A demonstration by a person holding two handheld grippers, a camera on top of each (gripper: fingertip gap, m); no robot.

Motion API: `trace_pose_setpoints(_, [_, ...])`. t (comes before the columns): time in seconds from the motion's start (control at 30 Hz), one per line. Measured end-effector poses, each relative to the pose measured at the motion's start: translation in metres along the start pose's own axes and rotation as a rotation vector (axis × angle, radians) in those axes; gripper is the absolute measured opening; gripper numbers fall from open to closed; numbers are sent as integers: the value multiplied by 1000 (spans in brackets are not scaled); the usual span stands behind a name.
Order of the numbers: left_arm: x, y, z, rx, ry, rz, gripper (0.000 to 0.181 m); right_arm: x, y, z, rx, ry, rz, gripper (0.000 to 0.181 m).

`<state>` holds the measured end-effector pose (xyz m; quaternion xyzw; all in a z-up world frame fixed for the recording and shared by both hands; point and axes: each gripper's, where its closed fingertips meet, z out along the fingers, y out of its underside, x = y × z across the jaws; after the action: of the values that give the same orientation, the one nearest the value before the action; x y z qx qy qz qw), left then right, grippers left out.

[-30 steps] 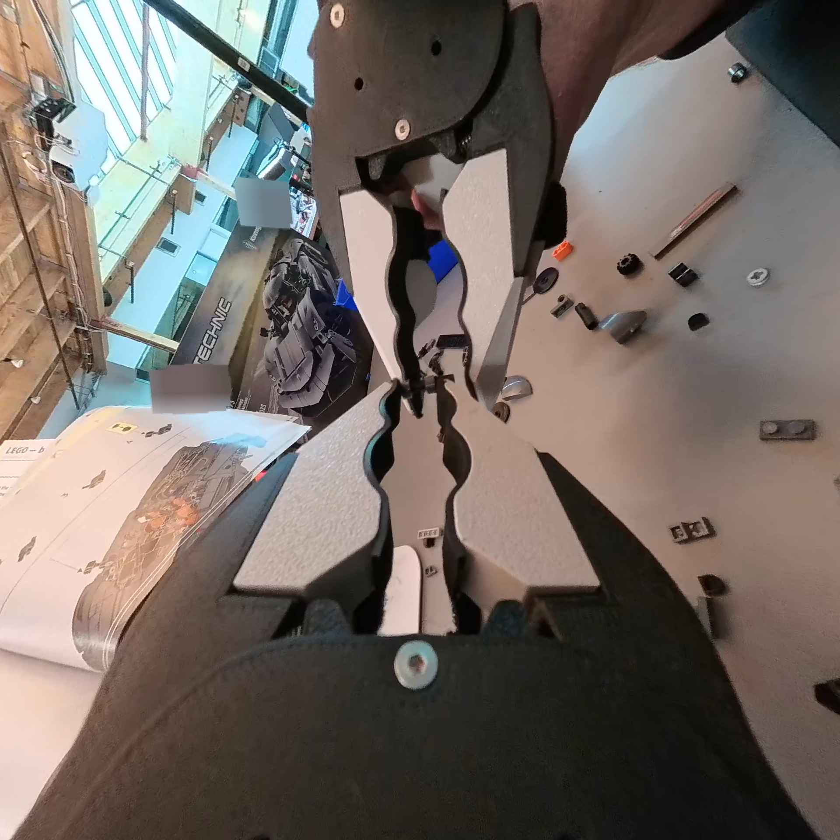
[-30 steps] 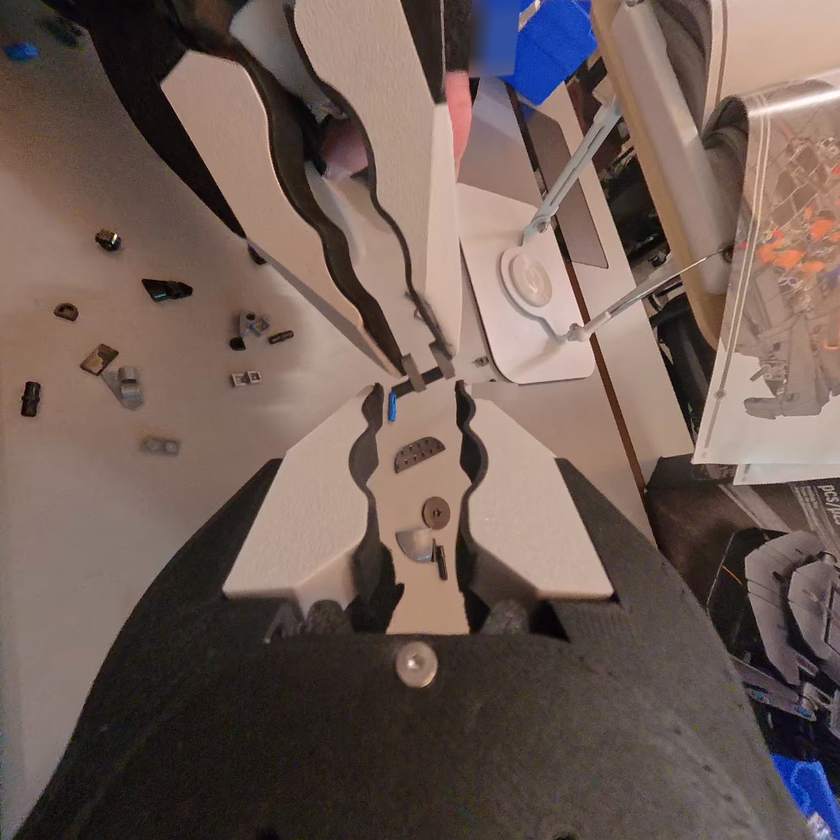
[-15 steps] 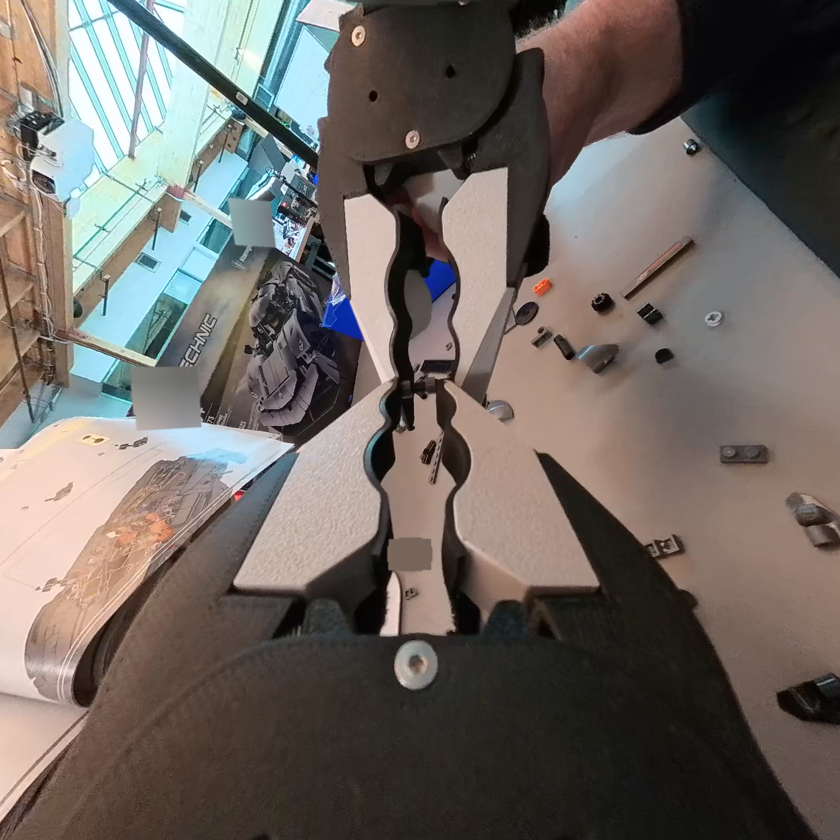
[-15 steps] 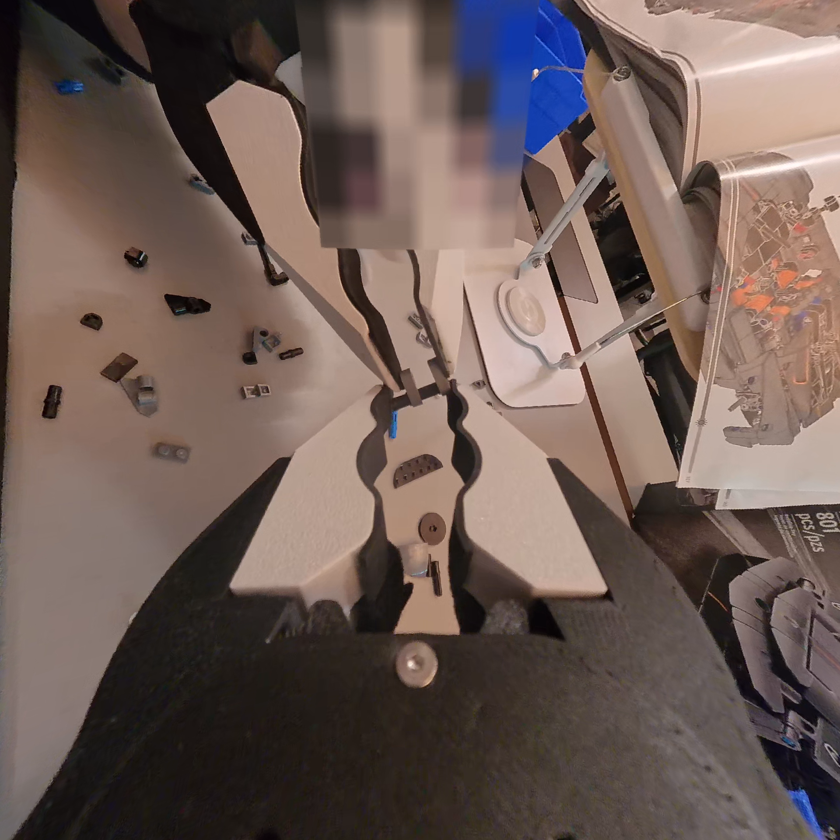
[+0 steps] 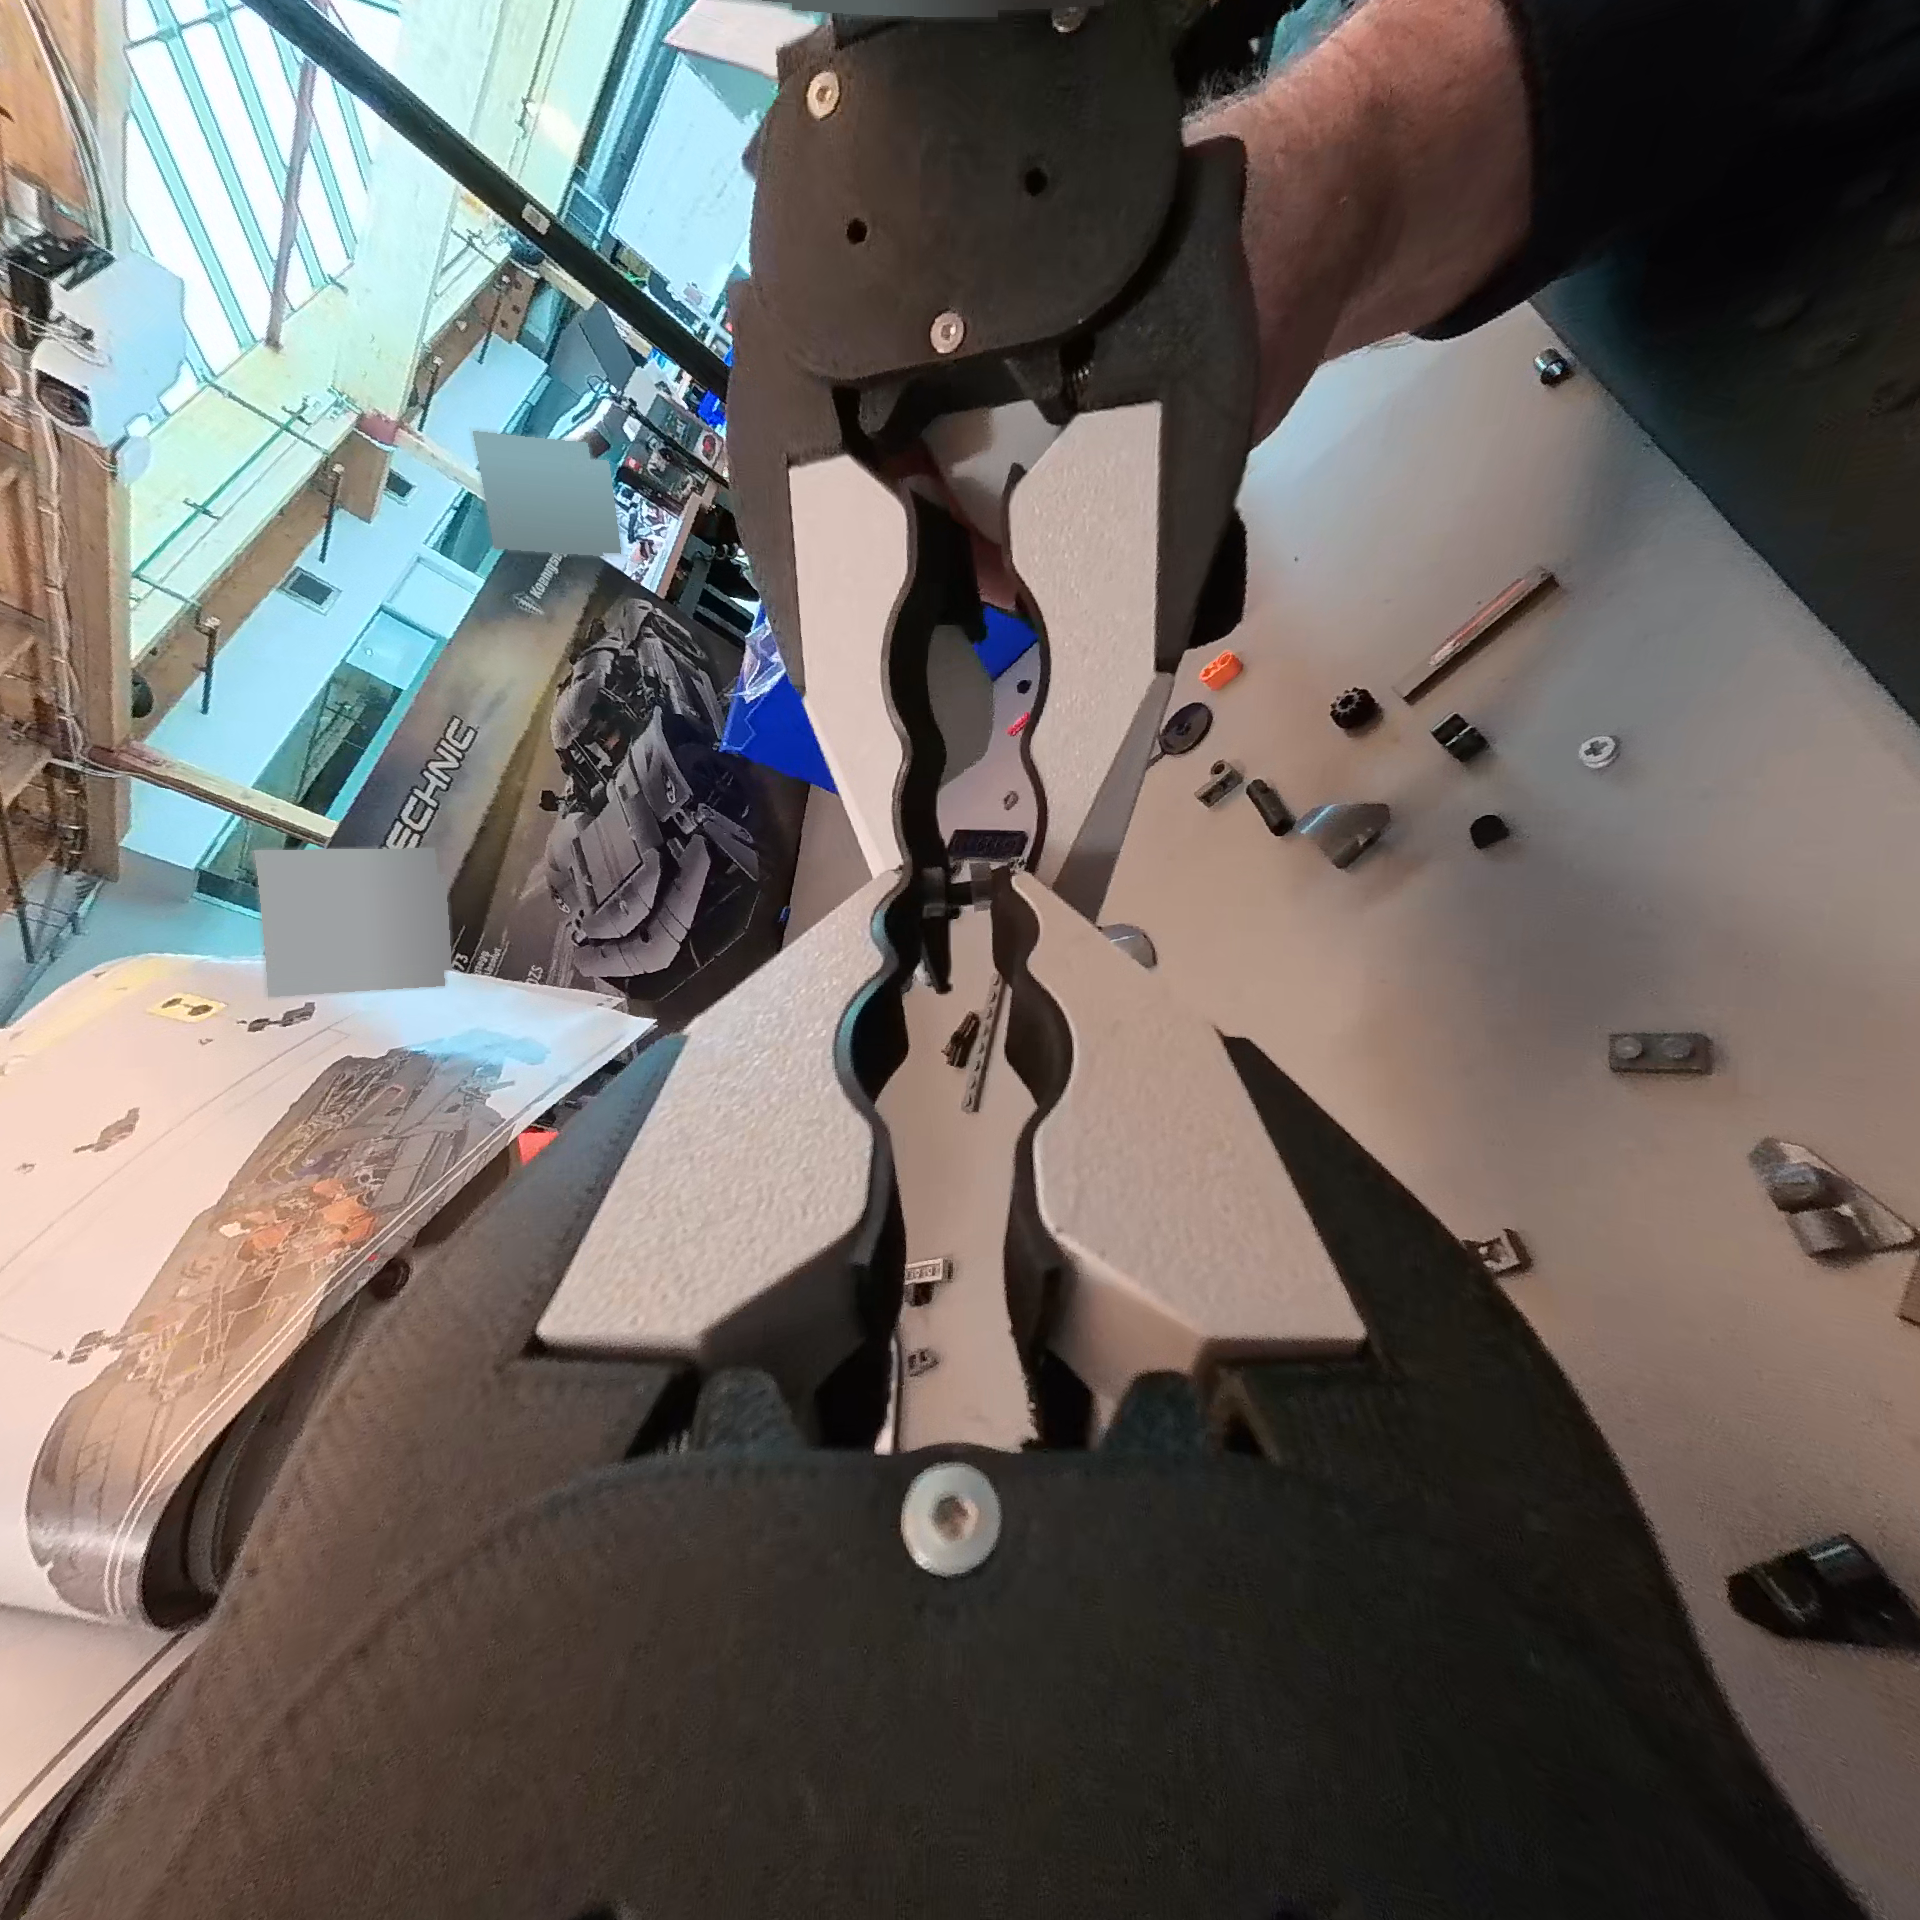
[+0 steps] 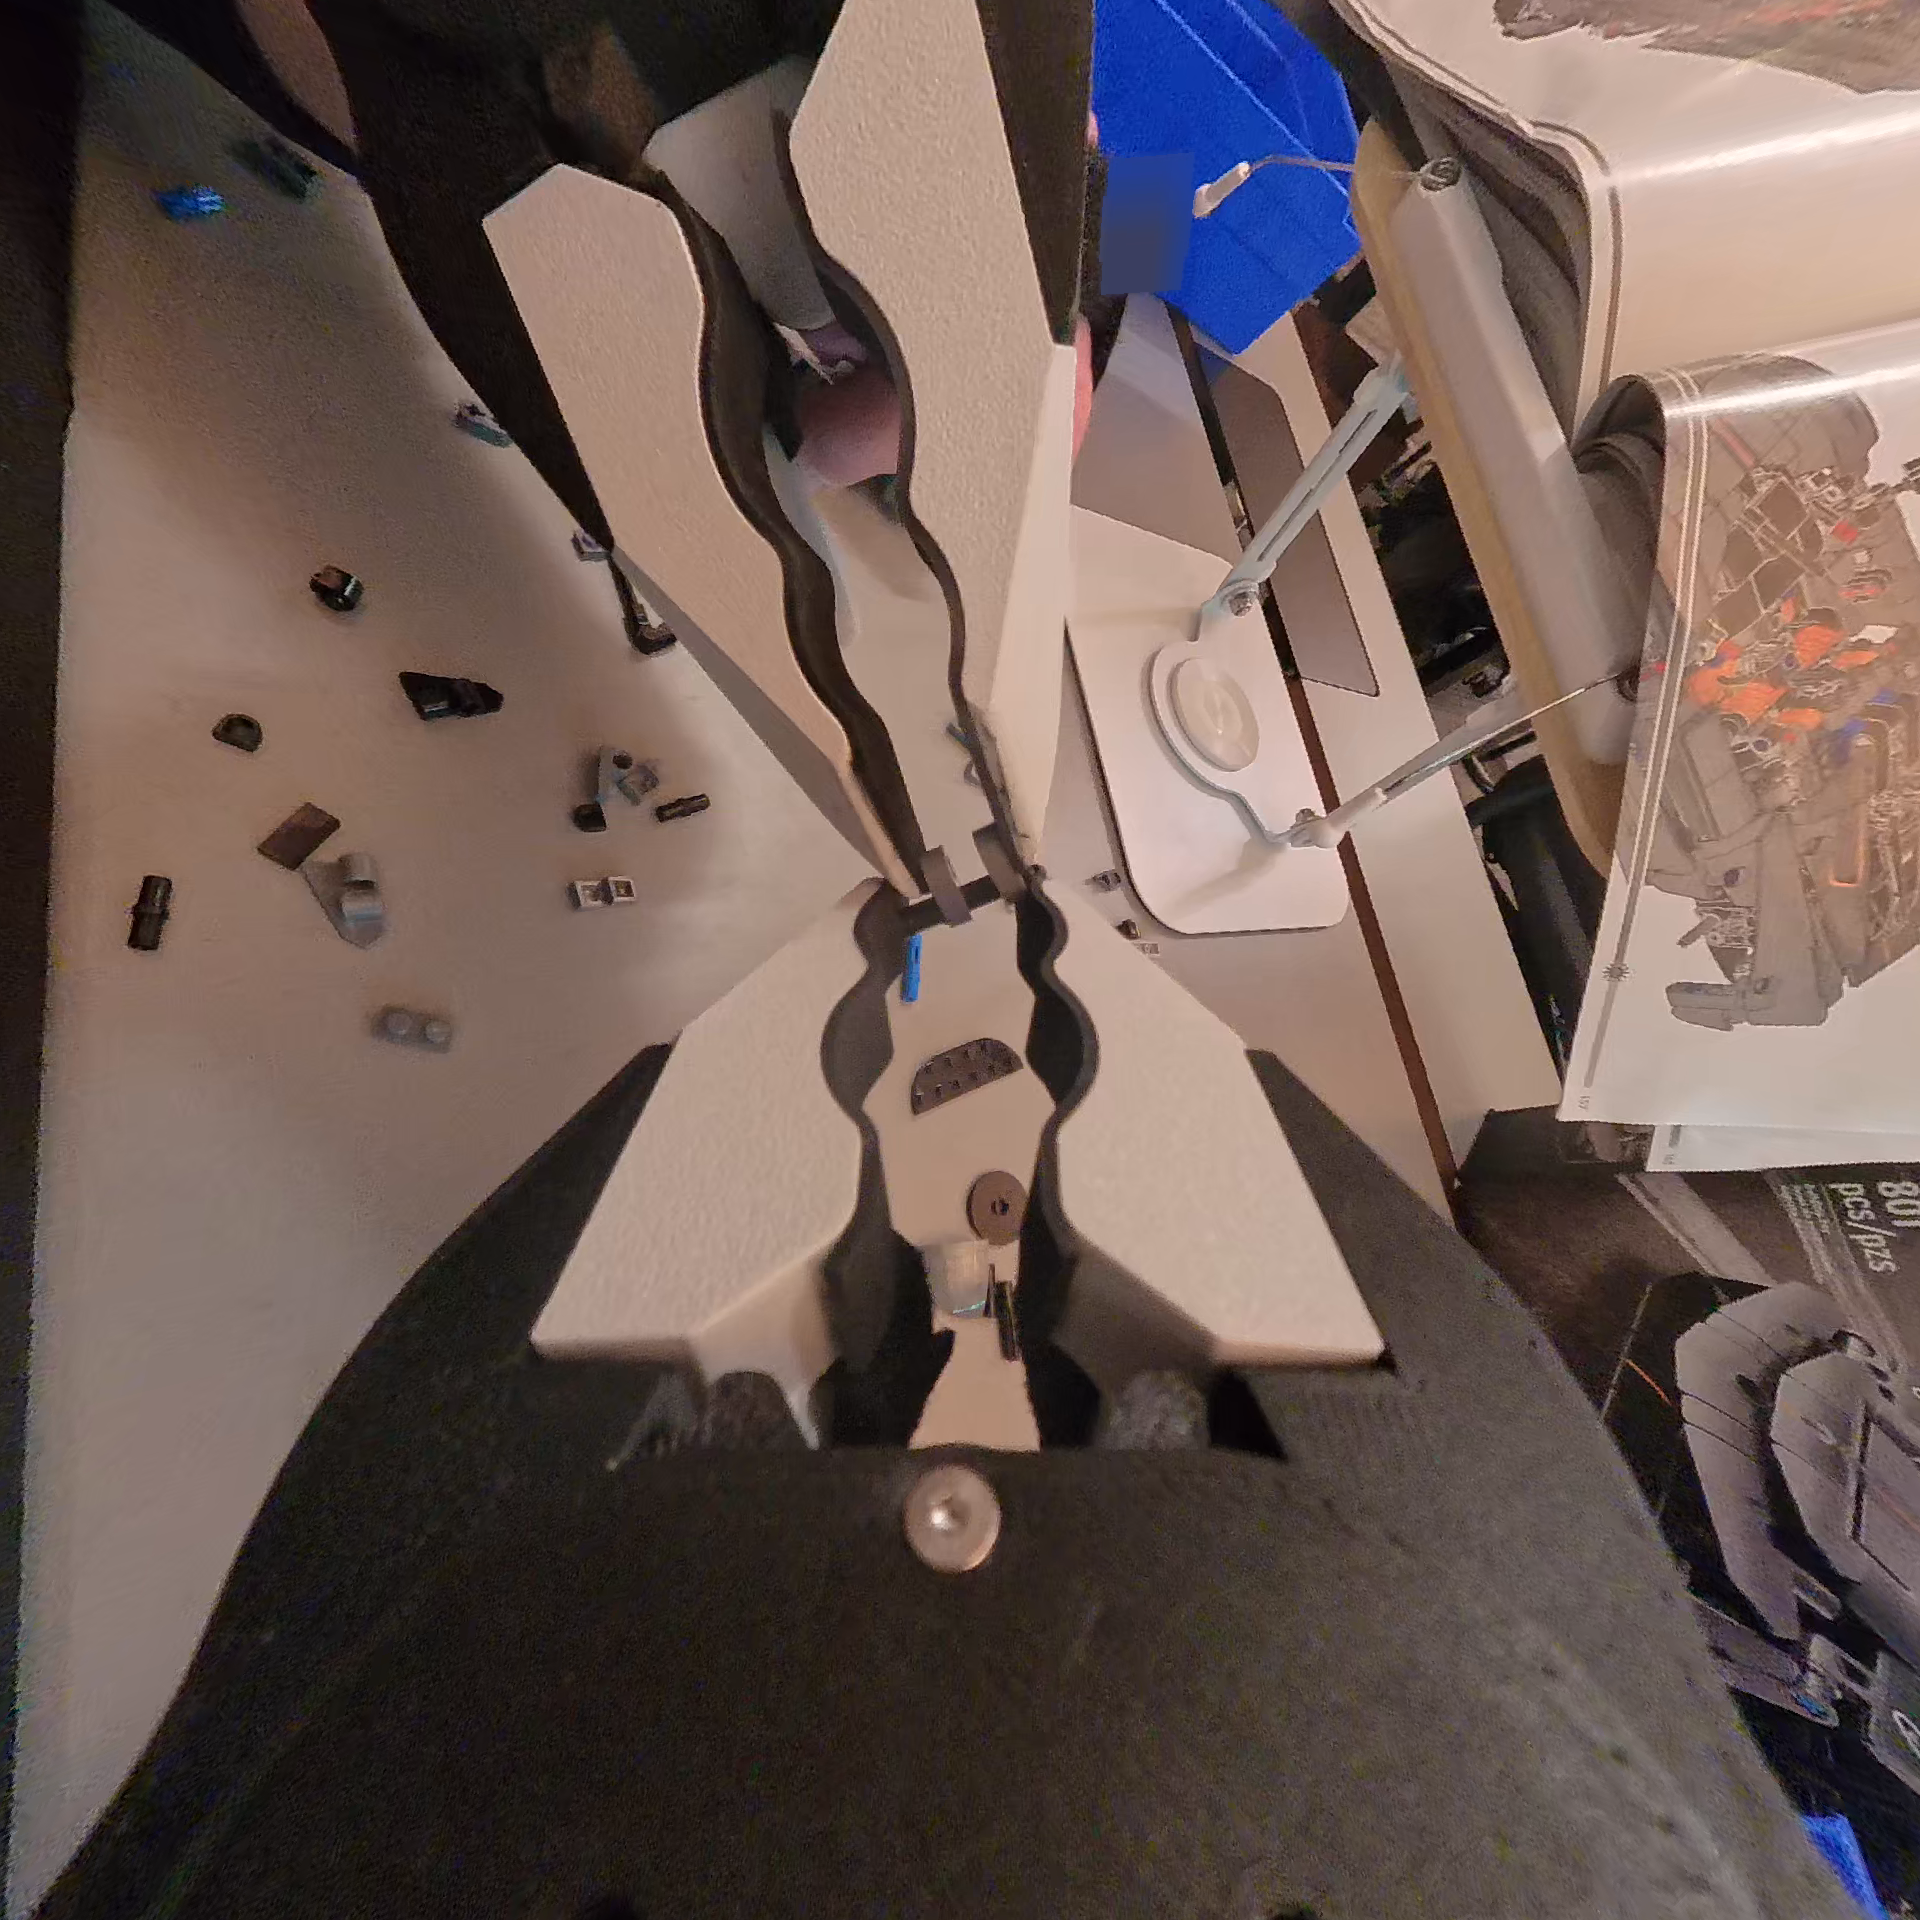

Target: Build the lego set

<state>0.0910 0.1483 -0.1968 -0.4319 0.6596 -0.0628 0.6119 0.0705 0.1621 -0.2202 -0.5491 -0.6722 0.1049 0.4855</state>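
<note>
Two grippers meet tip to tip above the table (image 5: 1351,1039). Left gripper (image 5: 961,899) and right gripper (image 6: 956,899) each pinch one end of a small dark axle piece (image 6: 971,891) (fingers nearly closed on it), loose bricks (image 6: 353,894) scattered beneath, instruction booklet (image 5: 208,1195) beside.

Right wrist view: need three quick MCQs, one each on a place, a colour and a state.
1. The dark grey half-round studded plate lies:
A. on the white table, in the gap between the right tool's fingers
B. on the booklet
C. in the bin

2. The small plastic pin beside it is:
A. orange
B. blue
C. green

3. The right tool is:
A. wide open, empty
B. out of view
C. closed on a small black axle piece

Key:
1 A: the plate sits on the table.
2 B: the pin is blue.
3 C: the tool pinches the axle piece.
</note>
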Motion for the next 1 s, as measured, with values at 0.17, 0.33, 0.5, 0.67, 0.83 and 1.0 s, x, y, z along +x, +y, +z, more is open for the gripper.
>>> trace_pose_setpoints(0.17, [0,-1,0,5,10,-21,9,-1,0,0,11,-11,9,19])
trace_pose_setpoints(0.33, [1,-2,0,7,18,-33,9,-2,-1,-1,25,-31,31,17])
trace_pose_setpoints(0.5, [2,-2,0,-4,25,-28,5,-4,-1,-1,22,-37,25,12])
trace_pose_setpoints(0.67, [2,-2,0,11,31,-37,6,-3,-2,0,26,-41,34,12])
trace_pose_setpoints(0.83, [-4,-1,-2,56,18,-82,5,1,-3,2,44,-24,47,17])
trace_pose_setpoints(1.0, [-1,-2,-2,79,66,-140,5,6,-3,2,83,-13,76,36])
